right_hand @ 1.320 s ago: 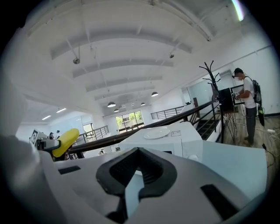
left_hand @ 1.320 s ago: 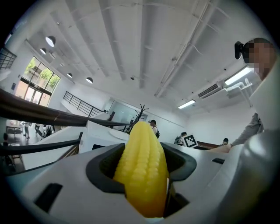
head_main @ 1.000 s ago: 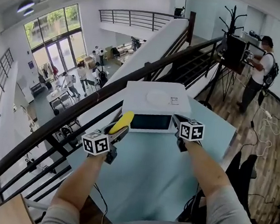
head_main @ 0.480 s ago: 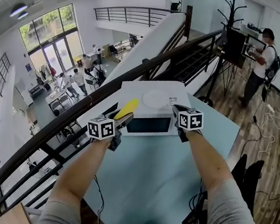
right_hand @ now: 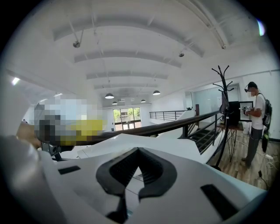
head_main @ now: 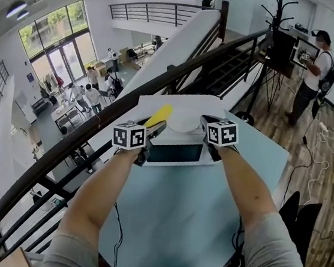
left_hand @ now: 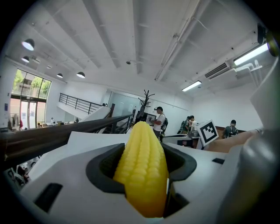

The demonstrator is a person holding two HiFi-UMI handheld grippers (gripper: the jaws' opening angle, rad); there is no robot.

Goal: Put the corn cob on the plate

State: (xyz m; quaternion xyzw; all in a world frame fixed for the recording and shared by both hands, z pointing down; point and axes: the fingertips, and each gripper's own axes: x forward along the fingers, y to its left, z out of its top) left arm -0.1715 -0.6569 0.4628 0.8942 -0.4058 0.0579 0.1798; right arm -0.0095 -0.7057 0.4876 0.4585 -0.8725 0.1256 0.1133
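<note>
Teal table [head_main: 174, 221], white box [head_main: 204, 104] under plate [head_main: 183, 121], railing [head_main: 170, 71]

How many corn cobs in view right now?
1. The corn cob is clamped in the left gripper, held just left of the plate in the head view. No others are visible.

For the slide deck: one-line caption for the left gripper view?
Left gripper clamps a yellow corn cob, tip pointing away; dark railing behind.
</note>
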